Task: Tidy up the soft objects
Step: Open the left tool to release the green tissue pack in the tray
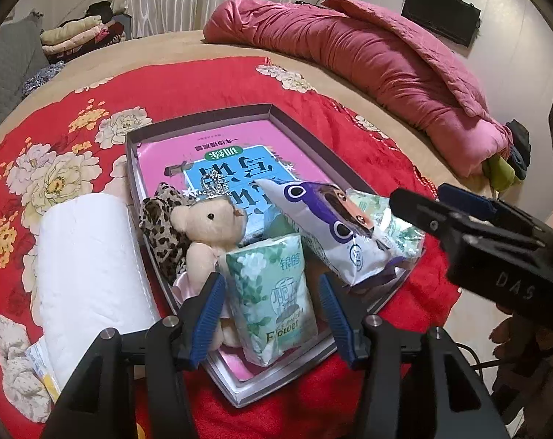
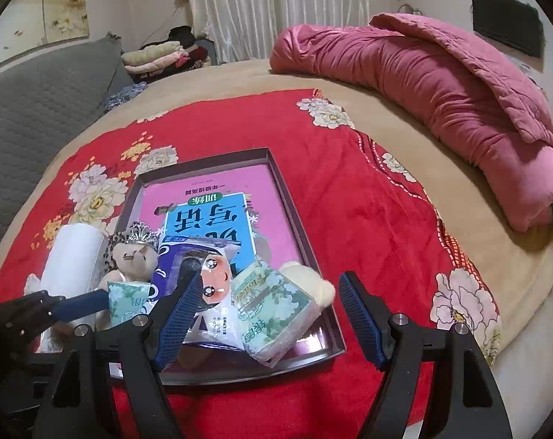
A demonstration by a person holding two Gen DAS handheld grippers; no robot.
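Two grippers show, and we hold one in each hand. Our left gripper (image 1: 273, 311) has its jaws spread fairly wide around a green tissue pack (image 1: 273, 296) that stands upright at the near end of the tray (image 1: 203, 119); a gap shows on both sides of the pack, so the blue pads (image 1: 209, 314) do not press it. Our right gripper (image 2: 273, 318) stands wide open over the tray's near right corner, clamping nothing. Its left finger crosses in front of the purple-and-white packet (image 2: 218, 278), and whether it touches we cannot tell.

Counting the soft things, we find two green tissue packs in the left wrist view, the upright one and a second (image 1: 390, 219) lying at the far right under the packet. One packet lies slanted across the tray. One teddy bear (image 1: 207, 234) with a small crown leans against a leopard-print cloth (image 1: 163, 226), both inside the tray at its left wall. One white paper roll (image 1: 90, 278) lies on the red flowered blanket (image 1: 75, 109), just outside the tray. One crumpled pale cloth (image 1: 17, 366) sits at the roll's near end.

A pink book cover (image 1: 240, 146) lines the tray floor, largely covered. The right wrist view shows a cream plush lump (image 2: 313, 281) behind the tissue pack, too hidden for us to identify. A pink quilt (image 1: 368, 55) lies across the bed's far side.
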